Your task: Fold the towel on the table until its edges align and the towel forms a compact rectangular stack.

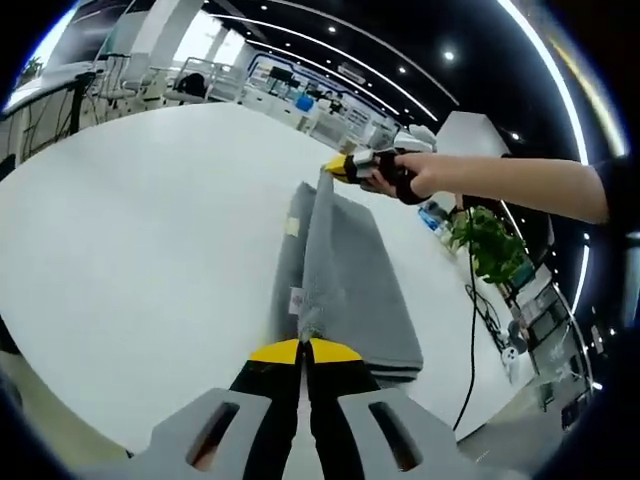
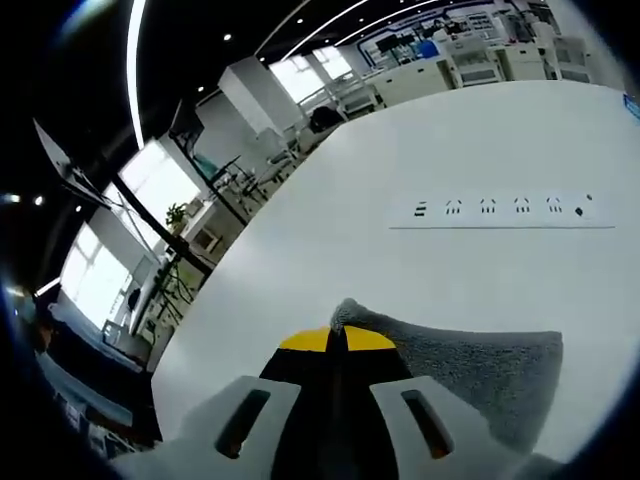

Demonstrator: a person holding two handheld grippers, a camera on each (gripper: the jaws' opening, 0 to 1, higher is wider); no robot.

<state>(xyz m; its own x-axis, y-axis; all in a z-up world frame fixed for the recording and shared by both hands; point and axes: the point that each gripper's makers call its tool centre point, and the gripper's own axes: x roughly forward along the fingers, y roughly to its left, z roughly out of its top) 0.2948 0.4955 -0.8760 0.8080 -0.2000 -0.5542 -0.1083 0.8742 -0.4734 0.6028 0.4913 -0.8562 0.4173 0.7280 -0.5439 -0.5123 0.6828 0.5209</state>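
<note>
A grey towel (image 1: 350,280) lies folded lengthwise on the white table (image 1: 150,230), with its top layer lifted into a ridge. My left gripper (image 1: 303,350) is shut on the towel's near corner. The right gripper (image 1: 340,168), held by a person's hand, pinches the far corner of the same raised edge. In the right gripper view, my right gripper (image 2: 337,340) is shut on a corner of the grey towel (image 2: 470,365), which spreads to the right over the table (image 2: 430,140).
A white power strip (image 2: 500,210) with several sockets lies flat on the table beyond the towel. A green plant (image 1: 490,245) and a black cable (image 1: 470,340) stand past the table's right edge. Desks and chairs (image 1: 150,80) fill the room behind.
</note>
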